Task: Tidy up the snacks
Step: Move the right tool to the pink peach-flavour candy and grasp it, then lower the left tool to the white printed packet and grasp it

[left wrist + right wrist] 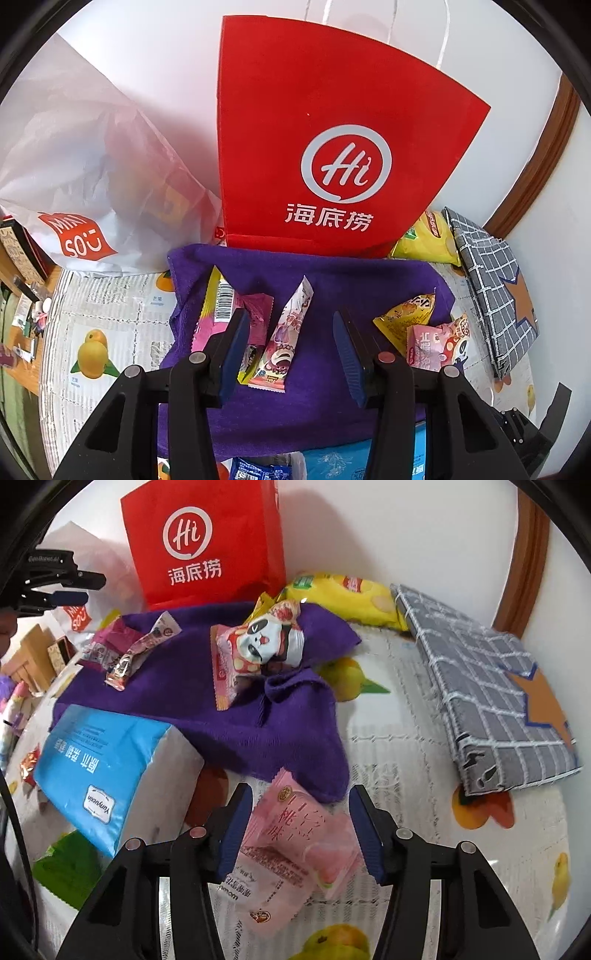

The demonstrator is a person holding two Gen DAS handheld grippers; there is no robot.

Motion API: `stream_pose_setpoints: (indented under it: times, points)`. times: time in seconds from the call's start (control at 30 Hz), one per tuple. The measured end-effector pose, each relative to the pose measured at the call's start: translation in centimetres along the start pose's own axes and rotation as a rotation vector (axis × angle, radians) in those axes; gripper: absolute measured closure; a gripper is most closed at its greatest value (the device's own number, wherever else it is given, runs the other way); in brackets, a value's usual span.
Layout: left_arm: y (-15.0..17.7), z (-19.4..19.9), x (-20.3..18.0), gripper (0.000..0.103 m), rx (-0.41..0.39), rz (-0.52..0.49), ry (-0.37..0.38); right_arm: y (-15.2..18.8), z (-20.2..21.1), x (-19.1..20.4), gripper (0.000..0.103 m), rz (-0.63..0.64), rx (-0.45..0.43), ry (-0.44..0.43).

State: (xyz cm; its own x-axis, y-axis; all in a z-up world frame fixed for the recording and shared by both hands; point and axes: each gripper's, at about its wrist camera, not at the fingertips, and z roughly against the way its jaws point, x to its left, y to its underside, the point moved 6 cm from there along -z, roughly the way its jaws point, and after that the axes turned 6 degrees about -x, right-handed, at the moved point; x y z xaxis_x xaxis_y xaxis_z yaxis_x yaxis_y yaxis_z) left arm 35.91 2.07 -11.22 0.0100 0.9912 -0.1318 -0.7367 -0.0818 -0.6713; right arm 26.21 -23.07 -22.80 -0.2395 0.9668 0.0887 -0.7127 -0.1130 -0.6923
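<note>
Right tongs [295, 830] stand apart astride a pink plastic-wrapped peach sweet packet [295, 834] lying flat on the fruit-printed cloth of the worktop [424, 830]. The pads look just clear of the wrapper, though the wide-angle view makes contact hard to rule out. Judged a pick in hand.

Left tongs [291, 354] also stand apart and empty above a purple towel [332, 280], a pink strawberry-bear sweet packet [284, 332] just inside the left pad. The towel appears to serve as the collecting spot; a red paper carrier bag [332, 129] stands upright beyond it.
</note>
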Motion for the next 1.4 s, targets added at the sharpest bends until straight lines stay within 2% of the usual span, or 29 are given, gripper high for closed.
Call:
stream_pose_setpoints:
  times: [0.07,0.2,0.5,0.73,0.9,0.93,1.07,1.1,1.2,1.4]
  points:
    - [0.0,-0.2,-0.1,0.058,0.003,-0.007,-0.003,0.3,0.1,0.3,0.046,0.006,0.004,-0.057]
    - [0.2,-0.5,-0.2,0.058,0.013,-0.012,-0.005,1.1,0.0,0.3,0.044,0.031,0.013,-0.04]
    - [0.1,-0.2,-0.4,0.058,0.007,-0.025,-0.001,2.0,0.2,-0.3,0.041,0.0,0.025,-0.044]
    - [0.2,-0.3,-0.4,0.058,0.01,-0.027,-0.003,2.2,-0.6,-0.7,0.037,-0.015,0.011,0.001]
    - [0.1,-0.3,-0.3,0.058,0.008,-0.025,-0.005,2.7,-0.8,-0.8,0.037,0.034,-0.005,0.084]
    - [0.1,-0.3,-0.2,0.058,0.01,-0.023,-0.007,2.7,-0.7,-0.9,0.038,0.034,-0.013,0.091]
    - [0.2,-0.4,-0.1,0.058,0.011,-0.024,-0.011,2.8,-0.3,-1.6,0.066,0.006,-0.044,0.119]
    - [0.2,-0.4,-0.2,0.058,0.011,-0.023,-0.013,2.8,-0.2,-1.9,0.069,-0.011,-0.052,0.119]
    - [0.3,-0.3,-0.3,0.058,0.01,-0.028,-0.022,2.8,-0.1,-2.7,0.074,-0.053,-0.068,0.104]
    - [0.6,1.0,-1.5,0.058,-0.006,-0.06,-0.037,2.8,-0.2,-2.5,0.075,-0.047,-0.069,0.125]
